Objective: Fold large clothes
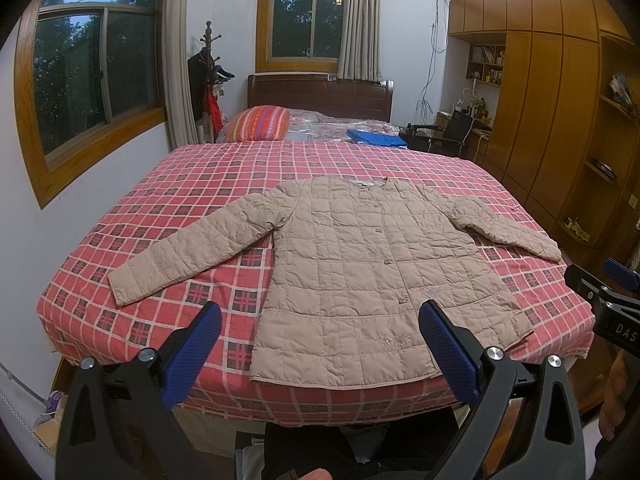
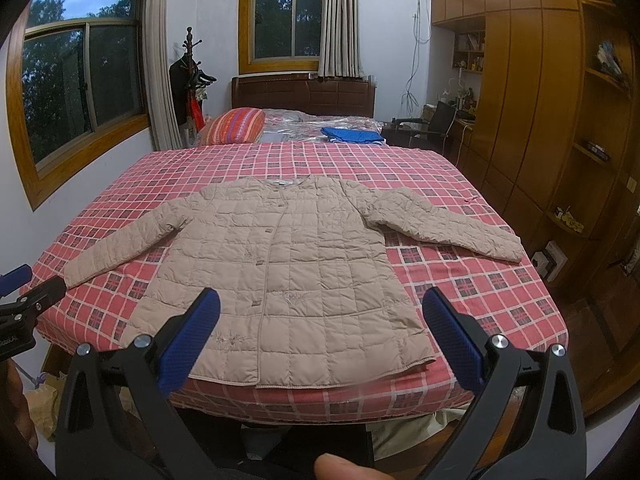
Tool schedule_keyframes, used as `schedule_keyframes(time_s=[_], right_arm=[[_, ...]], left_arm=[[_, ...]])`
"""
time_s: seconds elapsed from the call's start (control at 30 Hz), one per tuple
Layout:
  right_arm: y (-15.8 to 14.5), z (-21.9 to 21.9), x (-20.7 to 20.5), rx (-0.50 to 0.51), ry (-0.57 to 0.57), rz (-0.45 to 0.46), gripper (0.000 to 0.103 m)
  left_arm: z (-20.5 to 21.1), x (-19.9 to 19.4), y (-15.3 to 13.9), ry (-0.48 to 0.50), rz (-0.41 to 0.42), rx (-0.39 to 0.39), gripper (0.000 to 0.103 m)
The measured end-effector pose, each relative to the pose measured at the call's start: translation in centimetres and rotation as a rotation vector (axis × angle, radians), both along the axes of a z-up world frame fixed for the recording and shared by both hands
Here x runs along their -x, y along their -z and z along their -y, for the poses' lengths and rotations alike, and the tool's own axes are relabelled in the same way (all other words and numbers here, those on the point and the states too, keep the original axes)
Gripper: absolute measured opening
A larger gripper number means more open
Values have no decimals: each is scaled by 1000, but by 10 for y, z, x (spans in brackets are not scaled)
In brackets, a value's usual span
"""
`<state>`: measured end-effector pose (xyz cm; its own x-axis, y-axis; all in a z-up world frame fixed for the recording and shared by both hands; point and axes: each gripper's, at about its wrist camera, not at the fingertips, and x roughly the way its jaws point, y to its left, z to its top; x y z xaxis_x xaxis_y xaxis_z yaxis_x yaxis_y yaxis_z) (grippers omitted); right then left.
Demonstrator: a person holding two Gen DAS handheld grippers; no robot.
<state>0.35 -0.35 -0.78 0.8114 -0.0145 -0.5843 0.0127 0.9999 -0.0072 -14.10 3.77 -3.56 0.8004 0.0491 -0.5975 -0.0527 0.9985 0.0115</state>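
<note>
Blue-padded, the left hand-held gripper and right hand-held gripper hang spread and empty before the jacket's hem. Beyond them the beige quilted jacket lies flat, buttoned, on the bed: probably light, puffy and slippery, best pinched at a sleeve cuff.

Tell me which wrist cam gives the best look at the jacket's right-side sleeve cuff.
Right wrist view. That sleeve cuff lies well inside the frame, flat on the plaid bedspread, nothing overlapping it. In the left wrist view the same cuff sits near the distorted right edge, close to the right gripper, though still visible.
</note>
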Motion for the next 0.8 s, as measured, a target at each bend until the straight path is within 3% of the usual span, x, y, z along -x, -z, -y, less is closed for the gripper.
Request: schedule_keyframes(time_s=[0.8], right_arm=[[1, 1, -2, 7, 3, -2, 101]], left_arm=[[-1, -3, 2, -3, -5, 0, 99]])
